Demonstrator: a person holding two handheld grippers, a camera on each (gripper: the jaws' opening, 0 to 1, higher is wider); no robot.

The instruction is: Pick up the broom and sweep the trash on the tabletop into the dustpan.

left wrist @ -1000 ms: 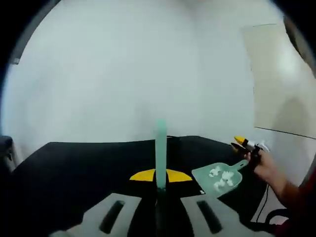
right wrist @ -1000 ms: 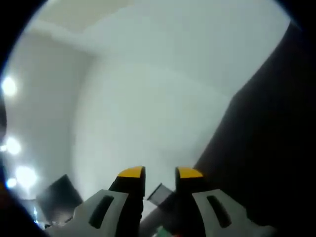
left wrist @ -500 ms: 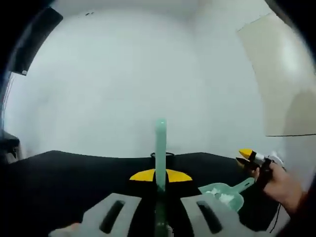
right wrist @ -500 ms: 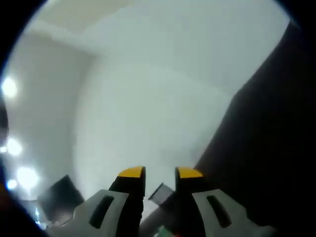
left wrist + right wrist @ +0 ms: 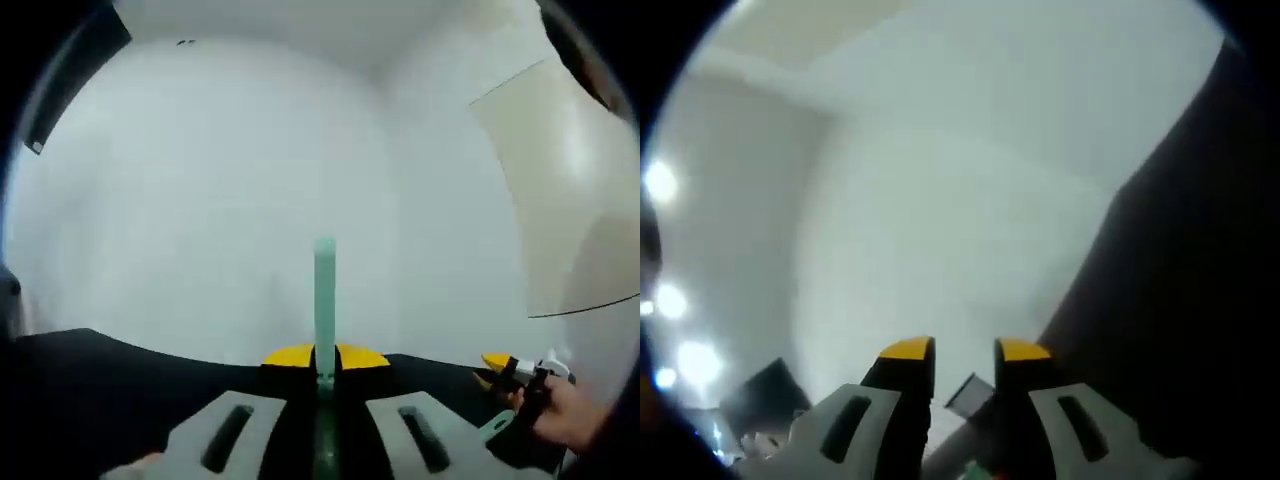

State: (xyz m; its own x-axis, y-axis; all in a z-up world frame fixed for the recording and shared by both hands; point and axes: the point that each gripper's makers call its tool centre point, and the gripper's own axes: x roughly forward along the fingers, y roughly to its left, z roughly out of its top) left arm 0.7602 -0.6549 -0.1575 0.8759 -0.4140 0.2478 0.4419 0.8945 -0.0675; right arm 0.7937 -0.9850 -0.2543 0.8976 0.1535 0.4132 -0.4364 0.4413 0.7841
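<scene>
The left tool is clamped on the broom, whose pale green handle stands straight up between the yellow tips, in front of a white wall. The brush end is hidden below the jaws, so I cannot tell how far it hangs over the black bench.

In the left gripper view the right tool sits low at the right edge, held in a hand, with a scrap of the green dustpan handle just beneath it. In the right gripper view its jaws stand close together with a narrow gap and a sliver of green at the bottom between them. It looks like a grip on the dustpan handle, though the contact itself is too low to confirm.

The trash is out of sight at this moment, and so is the pan's tray.

Main risks, as I judge them:
- The dustpan may tip and spill what it carries, since it is held only by its thin handle.
- The broom could pivot in the left tool, gripped on a smooth, narrow shaft.
- Both cameras face the wall, so any move toward the bench is made blind.
</scene>
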